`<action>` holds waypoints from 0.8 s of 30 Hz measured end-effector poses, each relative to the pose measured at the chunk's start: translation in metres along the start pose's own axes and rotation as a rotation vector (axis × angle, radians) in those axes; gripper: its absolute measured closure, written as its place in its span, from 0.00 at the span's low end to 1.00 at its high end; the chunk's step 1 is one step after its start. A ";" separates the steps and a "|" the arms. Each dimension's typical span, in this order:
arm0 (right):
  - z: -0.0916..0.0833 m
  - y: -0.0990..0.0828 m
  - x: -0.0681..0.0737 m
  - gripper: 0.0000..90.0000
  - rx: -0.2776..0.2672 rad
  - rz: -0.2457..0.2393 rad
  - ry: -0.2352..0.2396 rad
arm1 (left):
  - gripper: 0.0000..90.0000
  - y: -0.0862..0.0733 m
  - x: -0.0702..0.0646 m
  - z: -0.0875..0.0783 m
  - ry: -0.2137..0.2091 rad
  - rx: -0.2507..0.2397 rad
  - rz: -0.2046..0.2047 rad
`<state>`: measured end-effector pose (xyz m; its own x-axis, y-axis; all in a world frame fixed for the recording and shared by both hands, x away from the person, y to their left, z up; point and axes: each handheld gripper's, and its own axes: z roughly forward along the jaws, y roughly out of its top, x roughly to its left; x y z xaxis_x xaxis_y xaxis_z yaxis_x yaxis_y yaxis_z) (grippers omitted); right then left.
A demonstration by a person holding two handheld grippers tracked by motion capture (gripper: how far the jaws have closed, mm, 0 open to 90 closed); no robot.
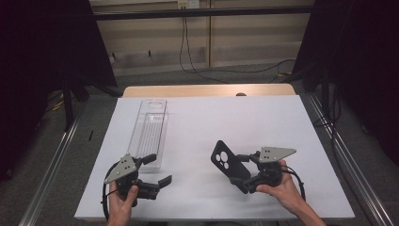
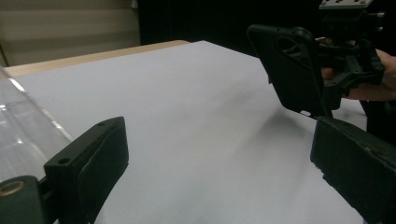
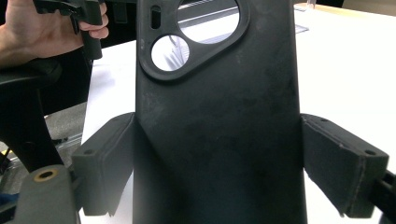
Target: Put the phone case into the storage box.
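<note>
Right gripper [image 1: 245, 173] at near right, clamped across the sides of a black phone case [image 1: 229, 164], lifted and tilted above the white table [image 1: 263, 117]. Left gripper [image 1: 157, 169] spread, empty, near the clear tray [image 1: 149, 127]. Grip possibly shallow: could twist, slip, drop flat.

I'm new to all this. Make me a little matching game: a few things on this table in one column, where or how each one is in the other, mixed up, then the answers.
Things:
1. black phone case
2. clear plastic box
3. left gripper
4. white table

Places or states:
a. jaws open, nothing between them
b. lying on the table's left side
c. clamped between the right gripper's jaws, lifted off the surface
d. carries everything else

Pairs: 1-c, 2-b, 3-a, 4-d
</note>
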<state>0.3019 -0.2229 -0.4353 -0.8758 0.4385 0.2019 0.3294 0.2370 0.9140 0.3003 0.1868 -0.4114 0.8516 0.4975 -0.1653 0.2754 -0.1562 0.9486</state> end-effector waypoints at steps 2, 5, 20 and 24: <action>0.001 0.000 0.000 0.16 0.000 -0.002 0.004 | 0.05 0.002 -0.001 0.004 -0.013 0.002 0.004; 0.002 0.001 0.001 0.16 -0.002 -0.001 0.010 | 0.06 0.002 -0.003 0.010 -0.041 0.010 0.013; 0.007 0.002 0.003 0.16 0.003 -0.005 0.030 | 0.05 0.015 -0.013 0.052 -0.141 0.021 0.034; 0.007 0.002 0.003 0.16 -0.003 -0.002 0.033 | 0.04 0.021 -0.016 0.062 -0.175 0.003 0.024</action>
<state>0.3022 -0.2149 -0.4353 -0.8878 0.4088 0.2115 0.3265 0.2356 0.9154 0.3200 0.1220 -0.4056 0.9224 0.3376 -0.1875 0.2552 -0.1684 0.9521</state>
